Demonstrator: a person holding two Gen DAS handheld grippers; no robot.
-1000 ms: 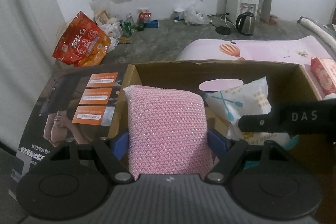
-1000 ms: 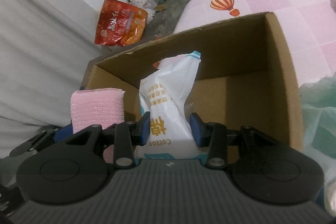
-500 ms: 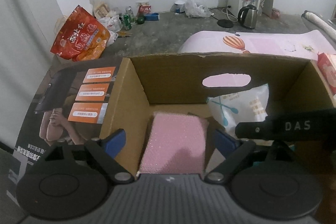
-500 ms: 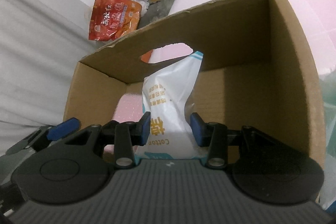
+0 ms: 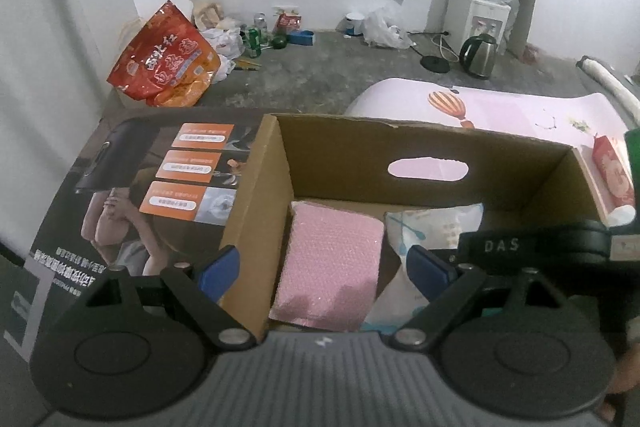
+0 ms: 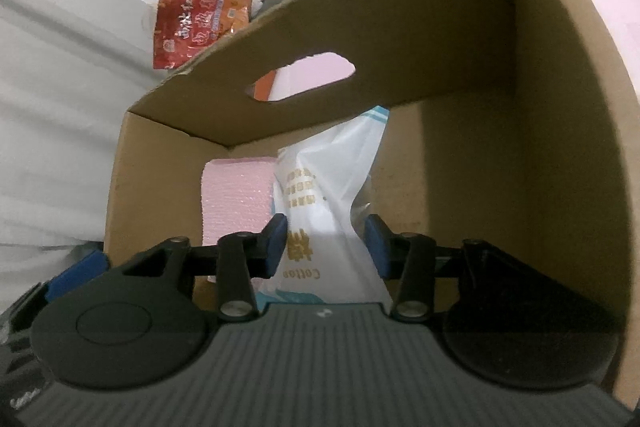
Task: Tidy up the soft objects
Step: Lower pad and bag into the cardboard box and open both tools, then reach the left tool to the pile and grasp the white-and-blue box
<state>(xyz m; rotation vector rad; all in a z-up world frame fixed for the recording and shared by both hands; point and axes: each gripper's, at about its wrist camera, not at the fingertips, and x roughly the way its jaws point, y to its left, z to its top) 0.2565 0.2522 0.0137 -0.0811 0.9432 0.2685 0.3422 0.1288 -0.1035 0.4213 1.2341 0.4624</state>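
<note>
A pink knitted sponge cloth [image 5: 332,267] lies flat on the floor of the open cardboard box [image 5: 420,151], at its left side. My left gripper [image 5: 324,267] is open above it, holding nothing. My right gripper [image 6: 326,241] is shut on a white cotton-pad bag [image 6: 328,195] and holds it low inside the box [image 6: 560,107], beside the pink cloth [image 6: 236,199]. In the left wrist view the bag [image 5: 432,227] shows to the right of the cloth, with the right gripper's black body over it.
A dark printed flap [image 5: 152,195] lies left of the box. A pink mat [image 5: 520,111] with a balloon print lies behind it. A red snack bag [image 5: 164,63], cans, a kettle [image 5: 478,55] and a water dispenser [image 5: 480,3] stand on the floor by the far wall.
My left gripper opened and let go of the pink cloth, which now lies on the box floor, then rose a little. My right gripper has gone lower into the box with the bag.
</note>
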